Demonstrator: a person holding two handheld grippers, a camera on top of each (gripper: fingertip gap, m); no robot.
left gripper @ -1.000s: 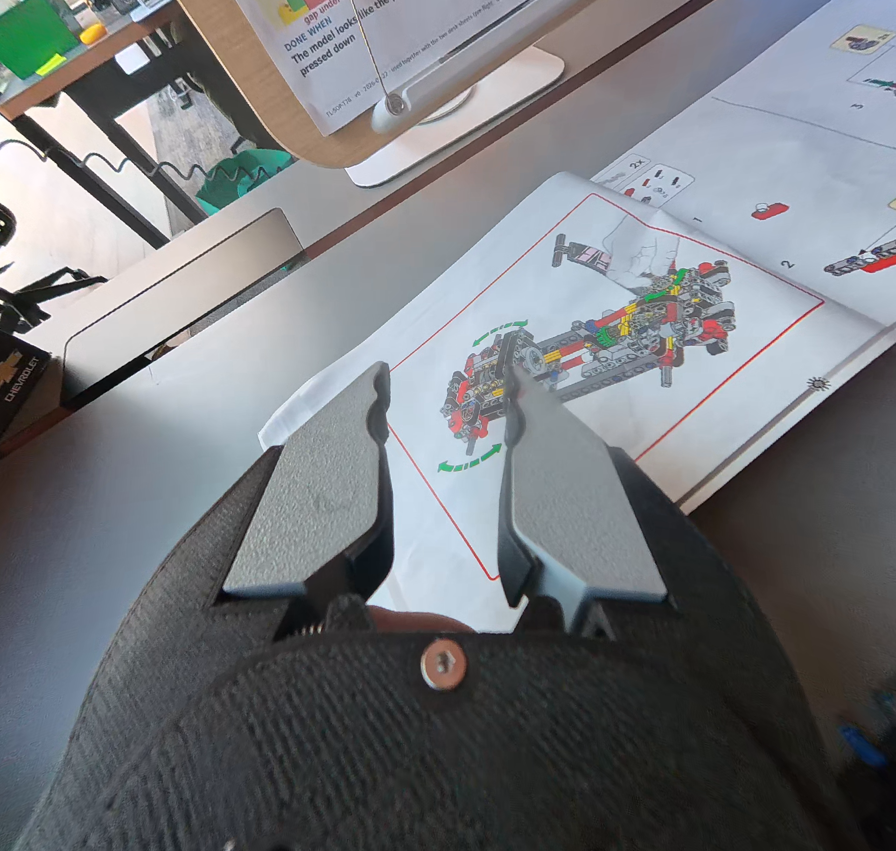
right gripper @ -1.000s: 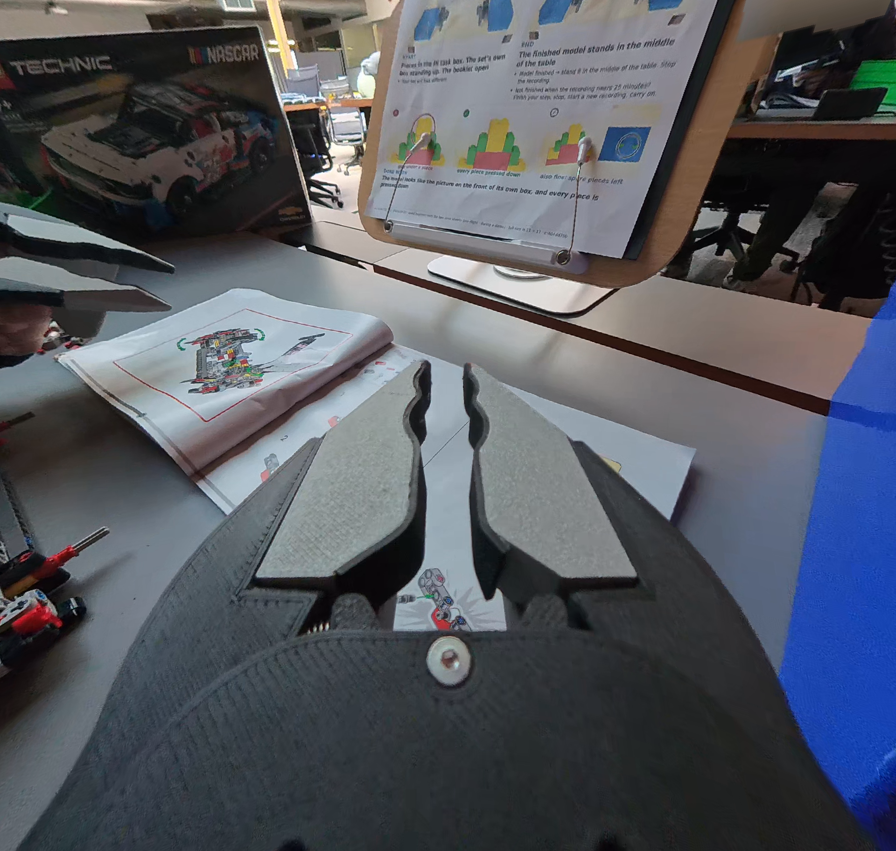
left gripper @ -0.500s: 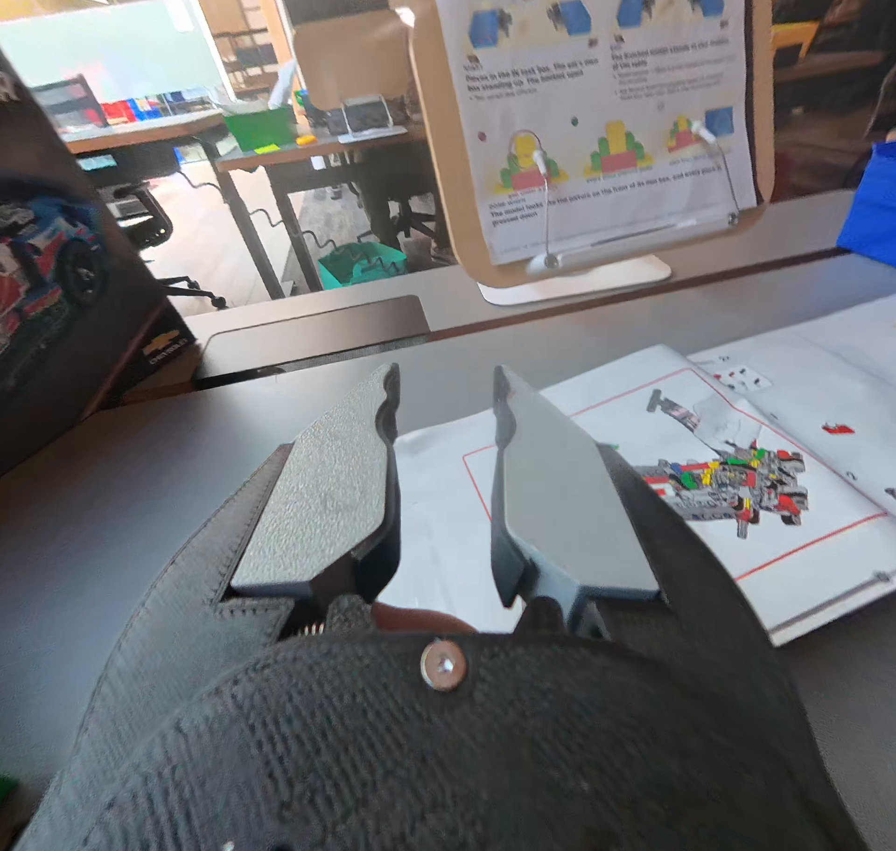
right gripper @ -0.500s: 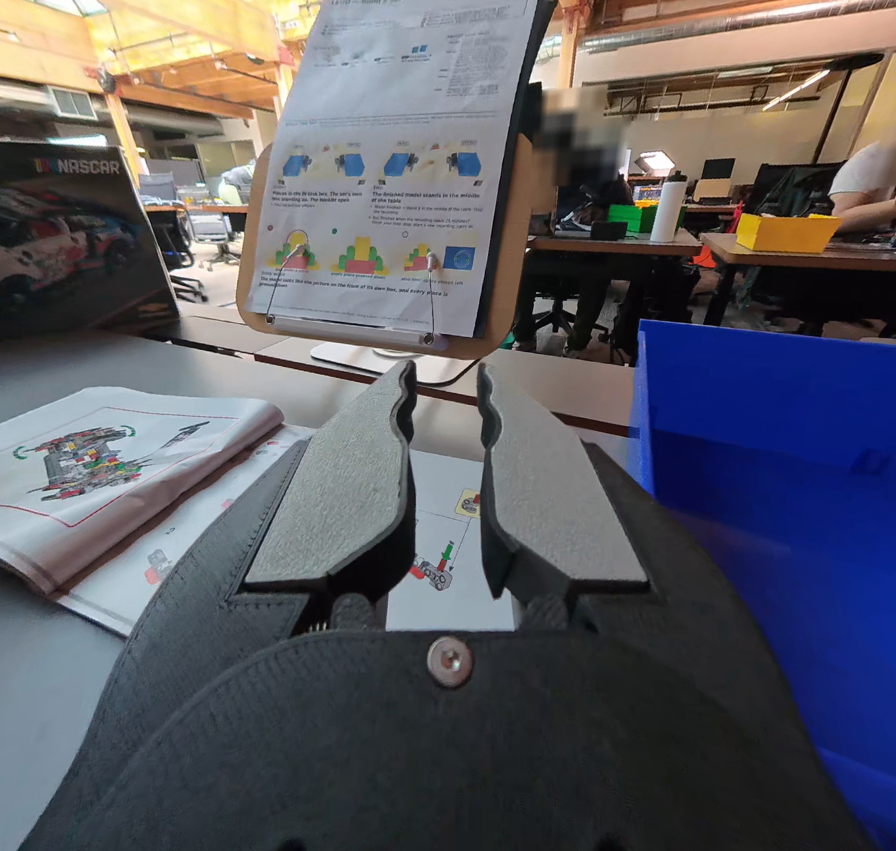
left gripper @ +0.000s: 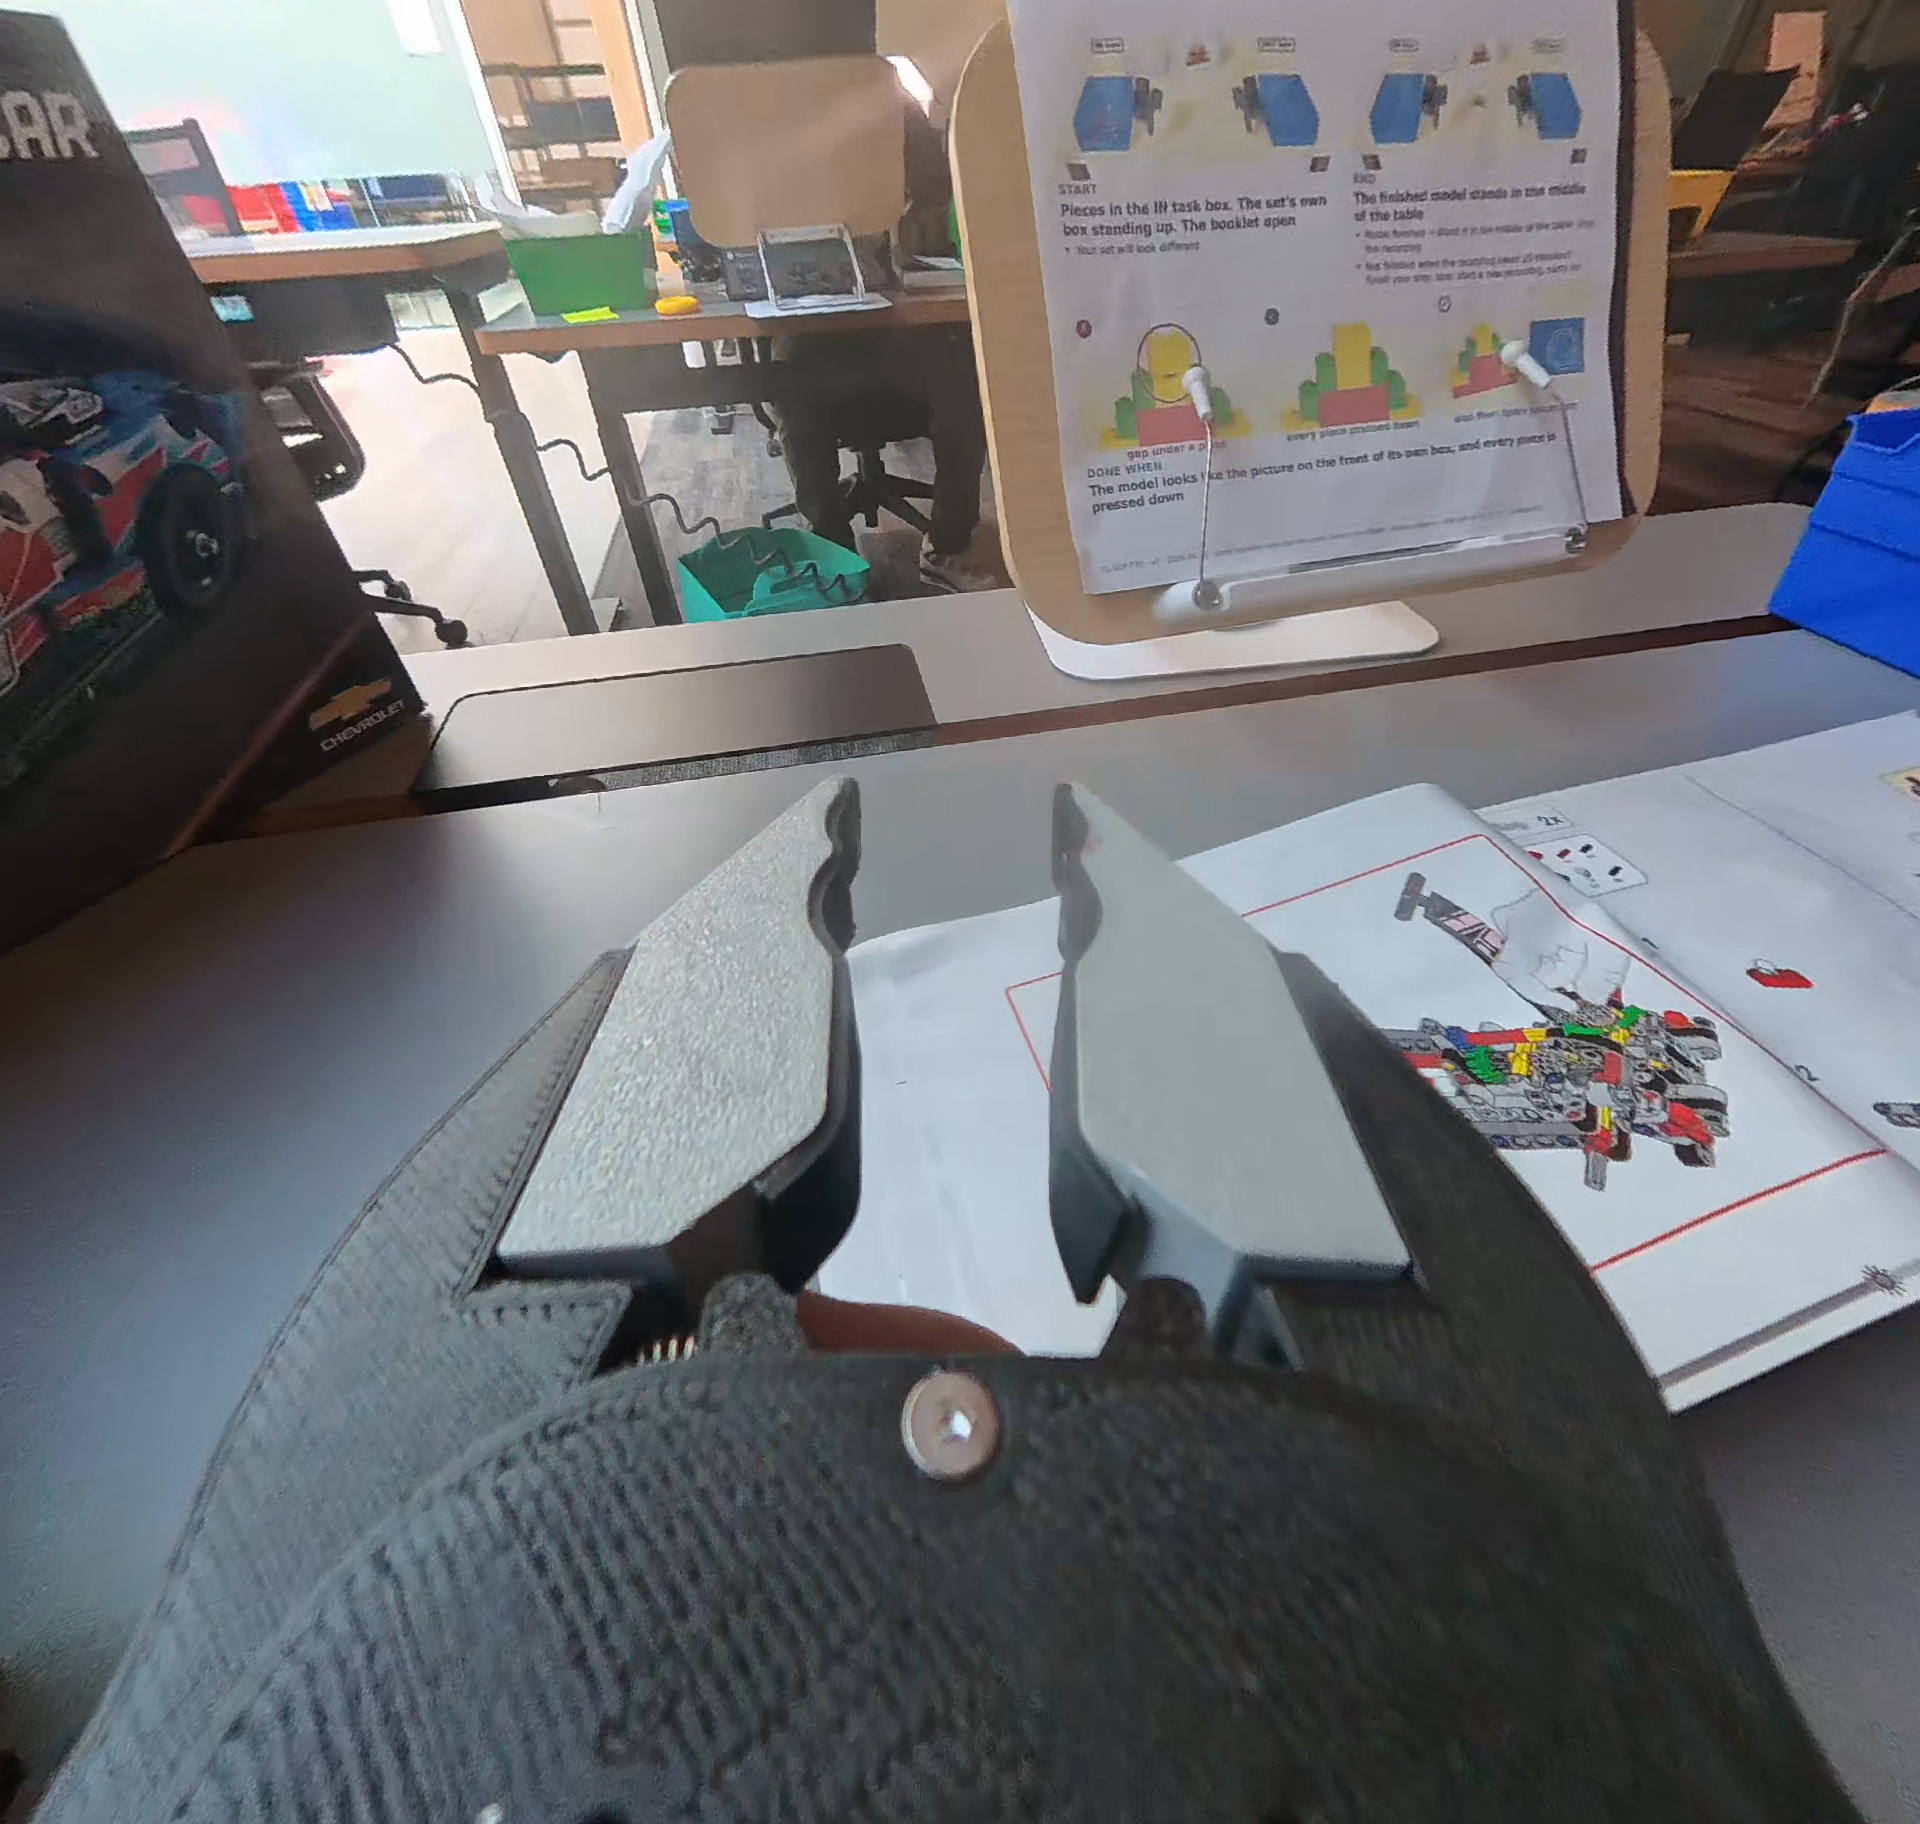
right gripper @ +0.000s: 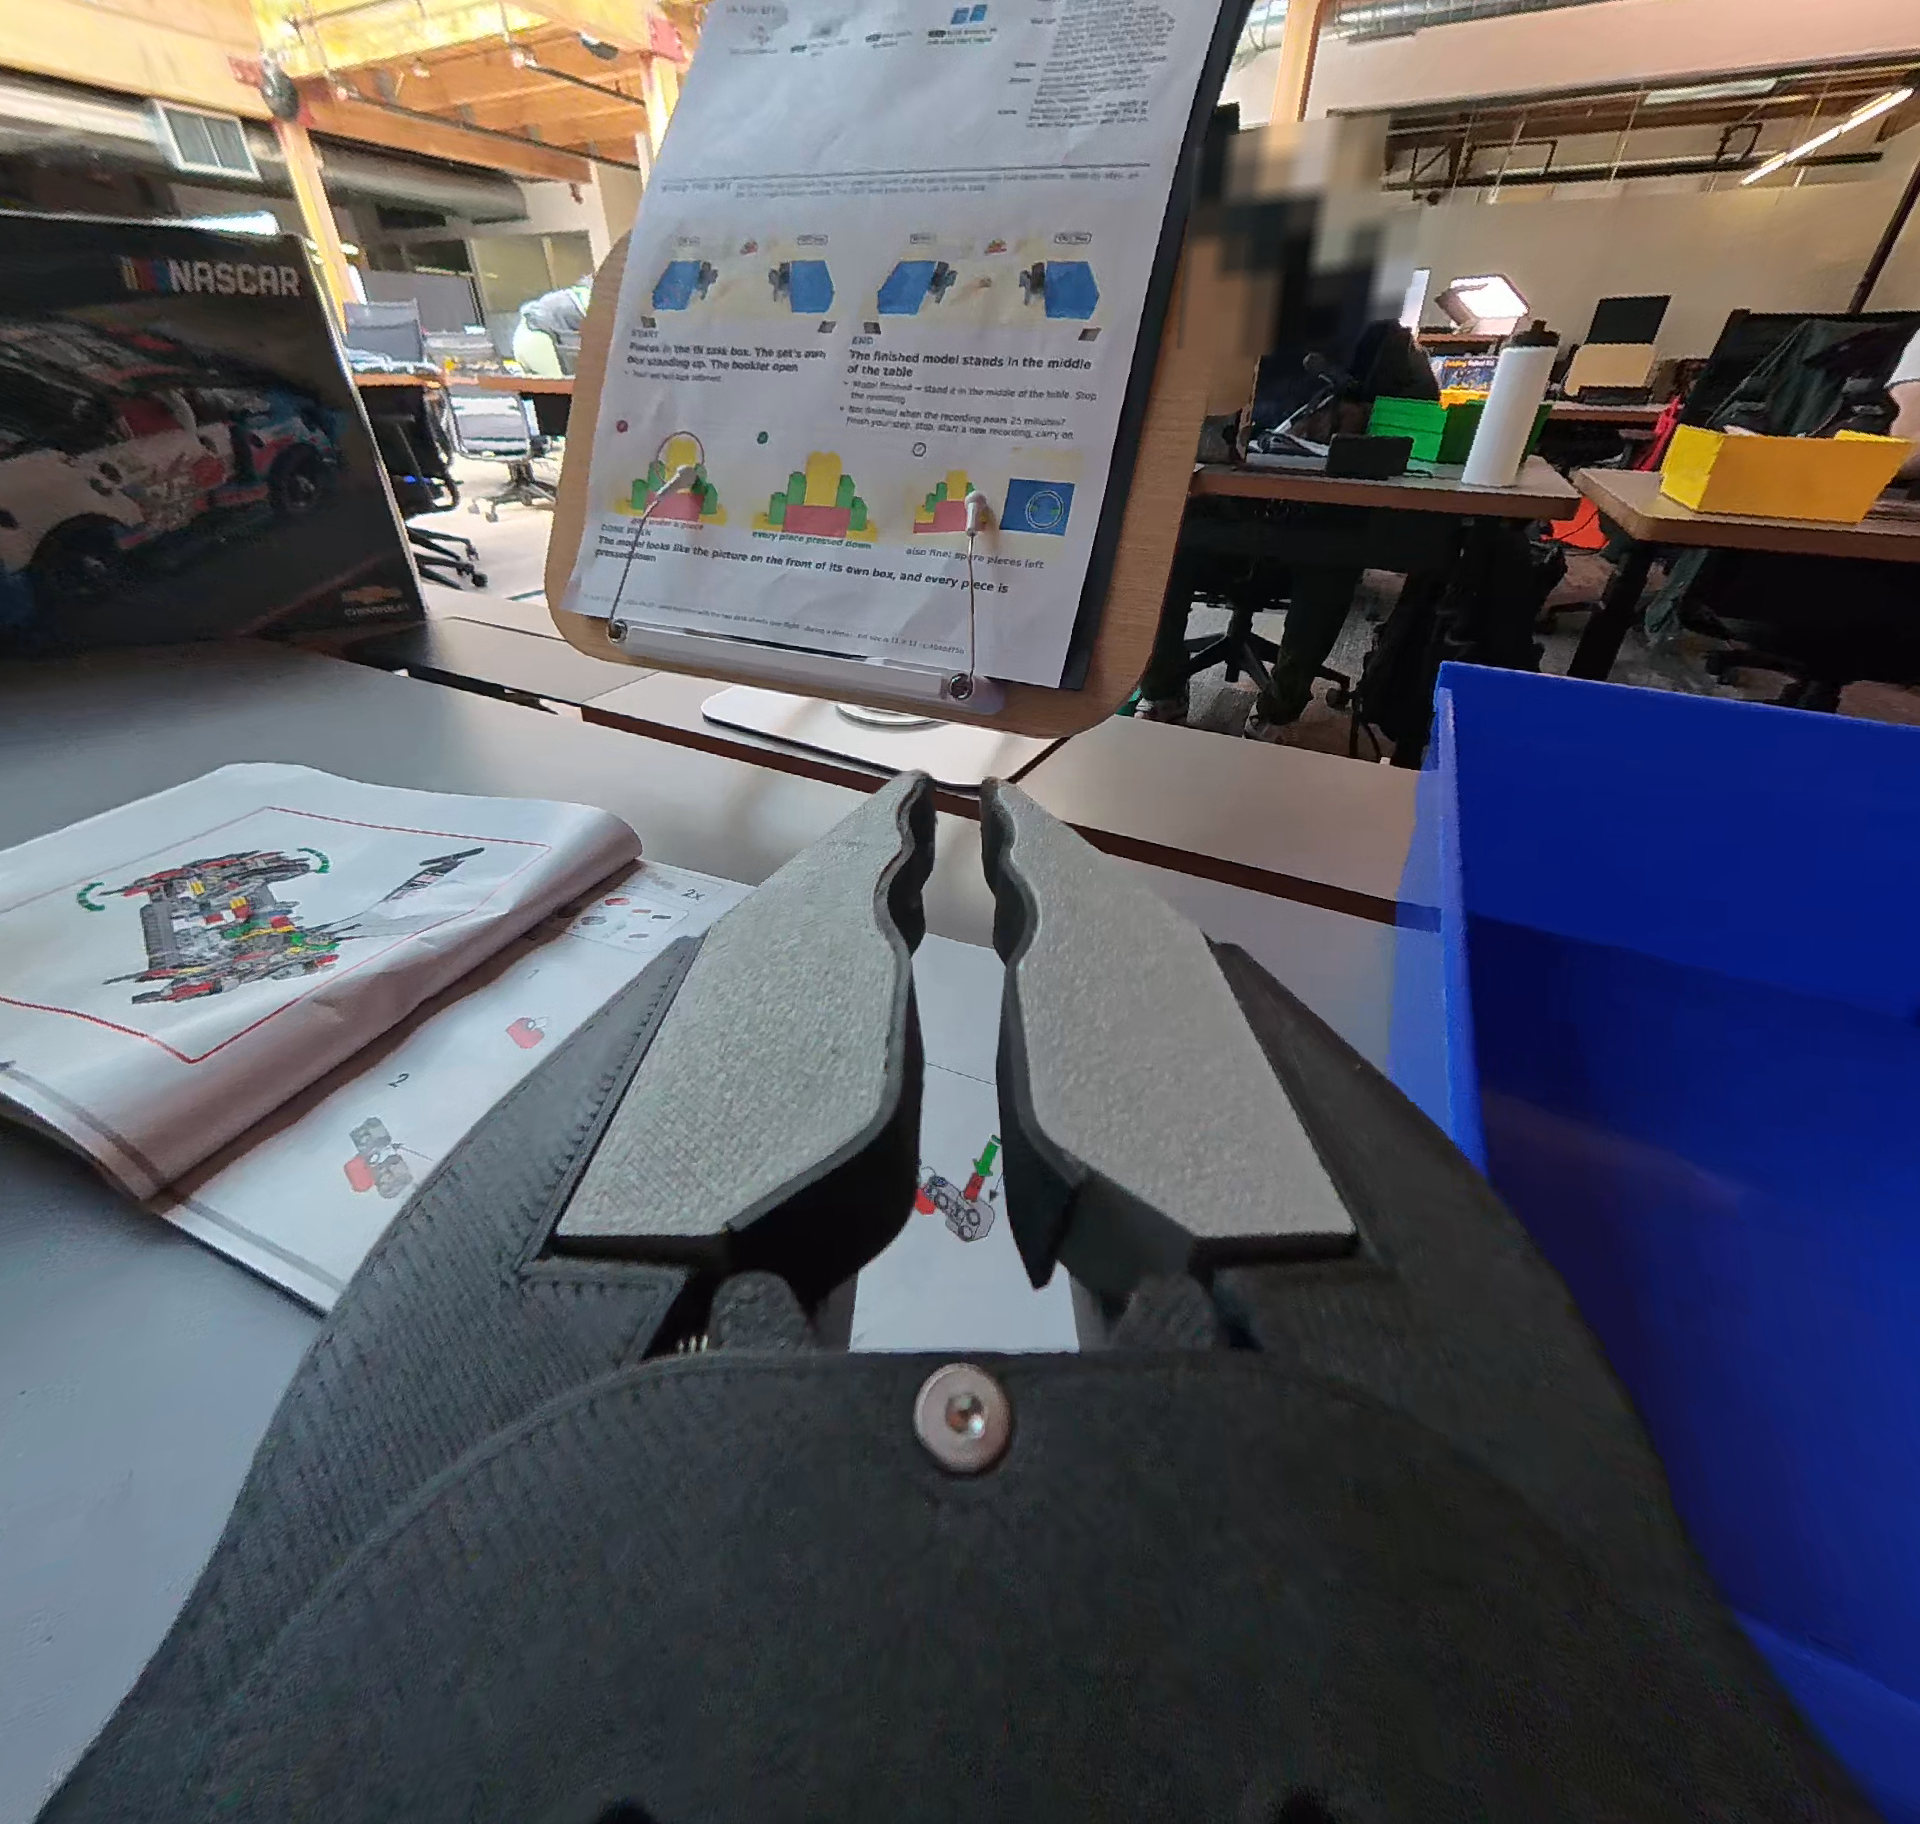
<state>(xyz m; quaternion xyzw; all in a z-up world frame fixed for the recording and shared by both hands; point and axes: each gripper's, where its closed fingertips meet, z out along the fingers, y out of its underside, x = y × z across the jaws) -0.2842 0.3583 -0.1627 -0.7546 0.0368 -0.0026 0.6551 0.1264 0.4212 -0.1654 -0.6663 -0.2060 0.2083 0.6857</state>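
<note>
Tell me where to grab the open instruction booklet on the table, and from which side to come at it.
Take the instruction booklet by the bulging fore-edge of its thick left stack of pages, coming in low from the left. That stack sits raised off the grey table, so one finger could probably slip under it. The single right page lies flat and offers no edge. Both tools look empty.

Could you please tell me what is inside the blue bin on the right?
Only the blue bin's bare inner walls show; its floor lies outside the picture, so any contents cannot be seen.

Bright daylight, wide-angle edge distortion, soft background.
</note>
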